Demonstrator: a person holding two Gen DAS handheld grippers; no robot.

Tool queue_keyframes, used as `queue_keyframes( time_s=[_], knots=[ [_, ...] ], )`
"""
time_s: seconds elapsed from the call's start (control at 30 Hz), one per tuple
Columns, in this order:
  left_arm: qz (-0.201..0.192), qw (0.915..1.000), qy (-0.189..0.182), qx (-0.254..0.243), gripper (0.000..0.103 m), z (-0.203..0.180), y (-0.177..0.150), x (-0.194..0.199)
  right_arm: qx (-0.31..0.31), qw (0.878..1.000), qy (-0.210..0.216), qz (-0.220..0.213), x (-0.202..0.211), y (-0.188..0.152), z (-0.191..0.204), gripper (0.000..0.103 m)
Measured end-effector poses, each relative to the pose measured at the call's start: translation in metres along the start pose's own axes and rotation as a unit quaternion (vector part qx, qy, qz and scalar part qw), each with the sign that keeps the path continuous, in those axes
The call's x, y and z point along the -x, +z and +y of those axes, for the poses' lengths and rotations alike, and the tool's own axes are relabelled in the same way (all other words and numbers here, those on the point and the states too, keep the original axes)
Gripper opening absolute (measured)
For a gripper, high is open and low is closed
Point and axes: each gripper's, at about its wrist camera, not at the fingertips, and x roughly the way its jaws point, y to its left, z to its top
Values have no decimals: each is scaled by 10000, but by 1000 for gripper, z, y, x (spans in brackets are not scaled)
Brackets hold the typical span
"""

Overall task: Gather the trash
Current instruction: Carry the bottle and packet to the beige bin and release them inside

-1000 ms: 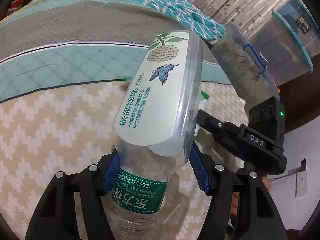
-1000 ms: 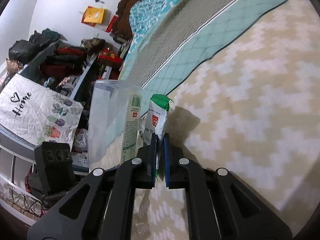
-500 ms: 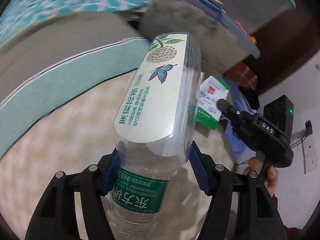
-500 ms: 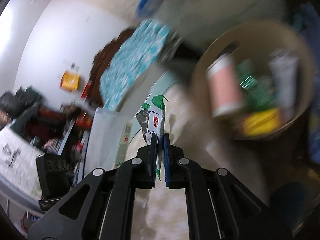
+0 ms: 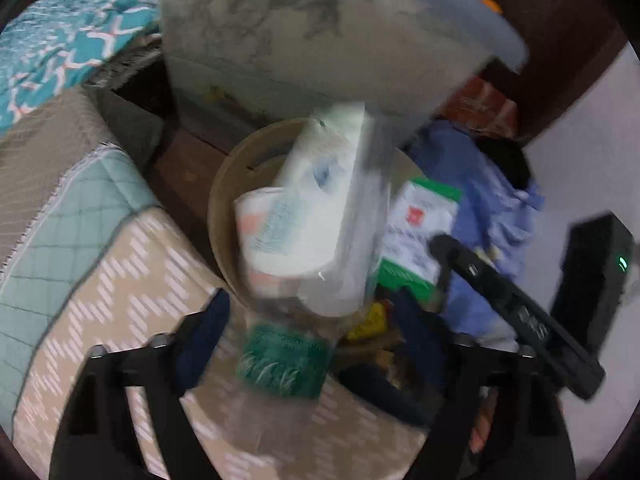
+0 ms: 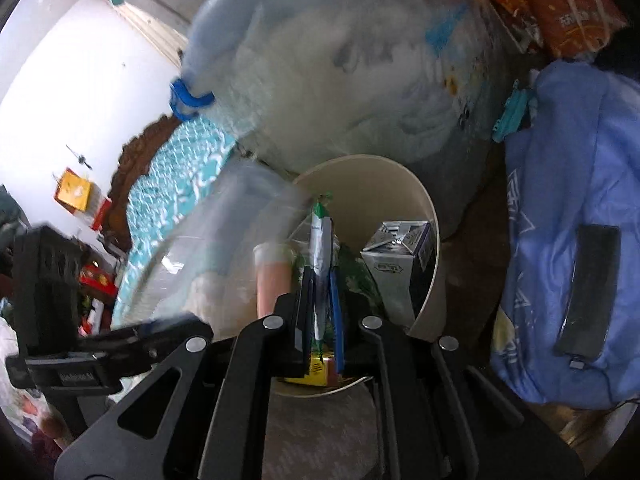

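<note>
Beside the bed with its zigzag cover (image 5: 120, 280) sits a round tan bin (image 5: 224, 184), already part full (a silver carton (image 6: 400, 260) and a pink cup (image 6: 274, 276) lie in it), with a big clear storage box (image 5: 320, 40) behind it. Both of my grippers hang over the bin's mouth.

My left gripper (image 5: 316, 328) has its jaws opening, and the blue pads stand clear of the plastic bottle (image 5: 316, 216) and the clear tub nested over its top. That pair is between the pads but no longer pressed; I judge it is dropping toward the bin. Empty plastic like this is light and slick, and it crushes easily, so the bottle's waist by the green label is the sensible place to hold it.

My right gripper (image 6: 320, 296) is pinched on a thin green-and-white sachet (image 6: 322, 240), standing upright above the bin. It is limp, nearly weightless foil; a grip on its lower edge suffices.
</note>
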Motion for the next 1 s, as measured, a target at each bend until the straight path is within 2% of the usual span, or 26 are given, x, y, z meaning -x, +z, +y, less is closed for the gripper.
queue_keyframes(
  time_s=[0.1,0.17,0.2,0.23,0.47,0.5,0.57,0.63,0.7,0.73,0.77,0.83,0.9,1.0],
  knots=[
    [-100,9993,-244,252,81,15,-1,10,-10,10000,37,-16,-1,-6,1,13],
    [-223,9989,-243,336,82,25,-4,20,-45,9999,72,-55,-1,-8,-3,32],
    [-264,9985,-257,395,82,31,-7,25,-79,9998,45,-148,0,-12,-3,67],
    [-299,9980,-305,465,82,35,-10,30,-87,9995,26,-292,4,-14,-3,84],
    [-441,9947,-549,751,82,62,-49,57,-76,9990,122,-432,15,-20,12,83],
    [-462,9945,-559,761,82,67,-59,62,-19,9989,123,-441,16,-22,16,81],
    [-462,9942,-557,799,82,75,-74,68,248,9991,127,-321,14,-23,31,60],
    [-427,9937,-567,867,82,82,-88,70,492,9987,80,-76,2,-20,47,48],
    [-388,9933,-538,948,82,89,-102,74,522,9986,6,113,-16,-13,53,47],
    [-390,9931,-520,978,82,92,-107,77,534,9985,-23,130,-23,-8,54,51],
    [-403,9928,-510,1004,82,96,-110,79,558,9983,-179,64,-30,-3,54,57],
    [-487,9920,-511,1048,82,102,-120,91,525,9962,-698,-64,-33,6,53,58],
    [-631,9917,-472,1016,82,104,-131,106,279,9981,-531,-169,-23,7,51,57],
    [-861,9925,-232,835,82,104,-147,126,286,9979,-406,-416,2,-5,57,58]
  ],
)
